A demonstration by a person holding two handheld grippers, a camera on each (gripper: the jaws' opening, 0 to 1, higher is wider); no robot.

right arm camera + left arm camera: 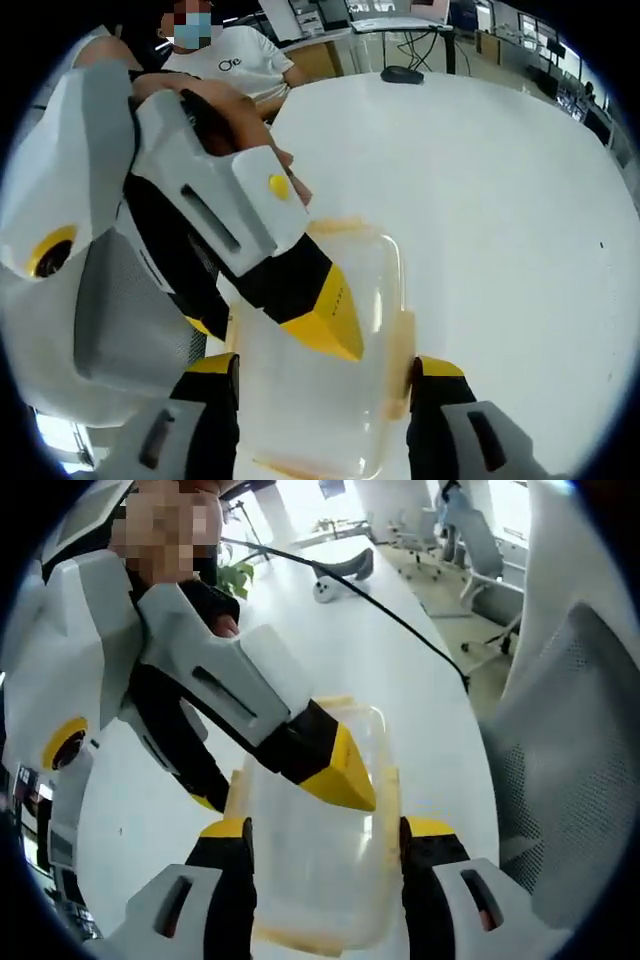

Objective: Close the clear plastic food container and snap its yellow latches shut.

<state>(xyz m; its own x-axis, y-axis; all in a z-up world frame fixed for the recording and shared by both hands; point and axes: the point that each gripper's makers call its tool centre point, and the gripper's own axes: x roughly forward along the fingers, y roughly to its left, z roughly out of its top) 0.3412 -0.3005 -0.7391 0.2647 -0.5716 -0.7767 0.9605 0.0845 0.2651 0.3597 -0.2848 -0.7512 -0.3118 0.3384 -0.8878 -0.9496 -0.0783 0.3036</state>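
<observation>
The clear plastic food container [320, 880] lies on the white table with its lid on, and a yellow latch [390, 780] shows along its side. My left gripper [325, 830] is open, its jaws standing wide on either side of the container. In the left gripper view my right gripper [275, 790] reaches in from the upper left, one yellow fingertip [345, 775] over the lid. In the right gripper view the container [320, 410] sits between the wide jaws of my open right gripper [325, 365]. There the left gripper [268, 322] has a fingertip [325, 315] over the lid. Whether the jaws touch the container I cannot tell.
The white table [380, 650] stretches away, with a black cable [400, 620] across it and a small white object [330, 585] far off. A mesh chair back [570, 750] stands close by, office chairs [480, 540] farther back. A person in a white shirt [235, 55] sits at the table's edge; a mouse [403, 73] lies far off.
</observation>
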